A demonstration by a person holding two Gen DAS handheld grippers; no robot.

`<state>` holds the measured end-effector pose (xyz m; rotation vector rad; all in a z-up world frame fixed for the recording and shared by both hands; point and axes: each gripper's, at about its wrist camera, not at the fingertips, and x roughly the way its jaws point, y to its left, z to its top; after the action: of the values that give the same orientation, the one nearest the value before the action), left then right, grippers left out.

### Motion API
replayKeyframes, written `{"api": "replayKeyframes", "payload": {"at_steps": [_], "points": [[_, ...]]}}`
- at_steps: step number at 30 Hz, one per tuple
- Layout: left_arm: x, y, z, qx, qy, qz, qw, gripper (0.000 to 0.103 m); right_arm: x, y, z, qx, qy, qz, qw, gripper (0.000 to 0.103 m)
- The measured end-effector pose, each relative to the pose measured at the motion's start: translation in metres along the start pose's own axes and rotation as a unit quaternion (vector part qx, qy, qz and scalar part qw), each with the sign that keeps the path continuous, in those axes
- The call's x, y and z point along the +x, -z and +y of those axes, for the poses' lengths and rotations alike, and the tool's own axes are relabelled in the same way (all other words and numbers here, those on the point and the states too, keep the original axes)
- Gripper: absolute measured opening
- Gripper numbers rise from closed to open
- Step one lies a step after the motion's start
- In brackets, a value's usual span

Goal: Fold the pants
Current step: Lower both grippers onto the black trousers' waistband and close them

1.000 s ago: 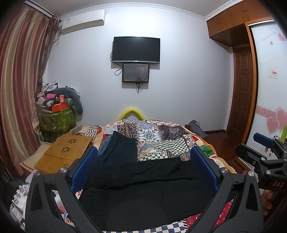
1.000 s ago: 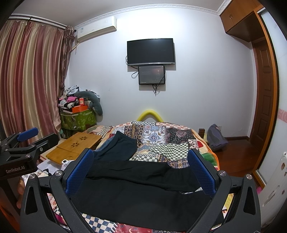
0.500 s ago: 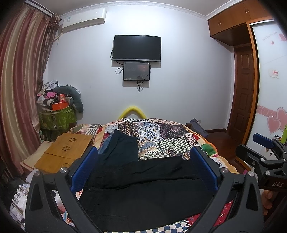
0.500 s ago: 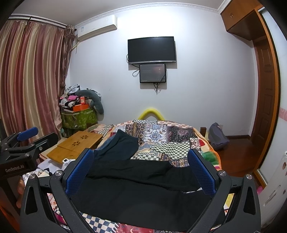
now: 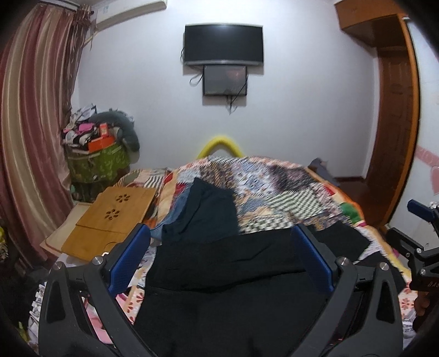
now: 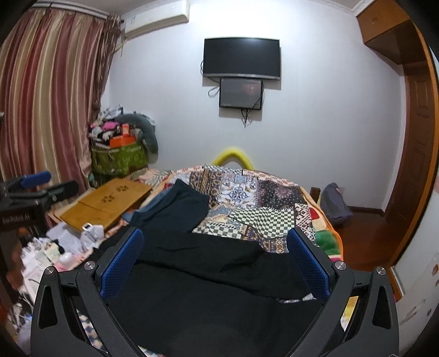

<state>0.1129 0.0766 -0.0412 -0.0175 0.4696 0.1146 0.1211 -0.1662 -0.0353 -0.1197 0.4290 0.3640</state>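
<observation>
Both claws agape over black pants [image 5: 233, 288]; left claw [image 6: 27, 192] label blurred, unreadable.

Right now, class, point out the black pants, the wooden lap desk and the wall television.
black pants [image 6: 208, 291], right wrist view, middle of the spread fabric.
wooden lap desk [image 6: 107, 199], right wrist view, its top panel.
wall television [image 5: 223, 44], left wrist view, screen centre.

Home bedroom: patchwork-quilted bed [image 6: 255, 203], wall-mounted TV [image 6: 241, 58], striped curtains [image 6: 52, 104], air conditioner [image 6: 156, 19], wooden door [image 6: 419, 131].
</observation>
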Motion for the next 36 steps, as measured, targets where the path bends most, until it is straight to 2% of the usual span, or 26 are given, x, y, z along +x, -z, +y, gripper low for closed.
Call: {"api": "replayKeyframes", "payload": {"at_steps": [5,11,13,17,21,24,31,36], "points": [[0.06,-0.009,0.032,-0.006,-0.018,0.045,0.9988,0.103,0.057,0.001,-0.009,-0.021,-0.001,0.042,0.999,0.103],[0.139,-0.008,0.071,0.003,-0.045,0.101,0.9939,0.103,0.119,0.002,-0.025,-0.006,-0.04,0.095,0.995,0.103],[0.164,-0.004,0.084,0.003,-0.051,0.121,0.9913,0.1,0.14,0.003,-0.03,-0.008,-0.049,0.112,0.992,0.103],[0.22,0.009,0.114,-0.021,-0.06,0.183,0.9811,0.087,0.172,0.005,-0.038,-0.008,-0.074,0.147,0.986,0.102],[0.272,0.034,0.14,-0.055,-0.065,0.241,0.9667,0.072,0.205,0.006,-0.045,-0.009,-0.086,0.182,0.98,0.093],[0.306,0.051,0.148,-0.052,-0.073,0.279,0.9561,0.066,0.232,0.009,-0.048,-0.005,-0.097,0.211,0.973,0.091],[0.361,0.083,0.168,-0.06,-0.077,0.334,0.9376,0.064,0.286,0.015,-0.051,-0.012,-0.139,0.262,0.955,0.088],[0.386,0.099,0.179,-0.079,-0.065,0.363,0.9262,0.065,0.324,0.027,-0.052,-0.014,-0.148,0.305,0.941,0.088]]}}
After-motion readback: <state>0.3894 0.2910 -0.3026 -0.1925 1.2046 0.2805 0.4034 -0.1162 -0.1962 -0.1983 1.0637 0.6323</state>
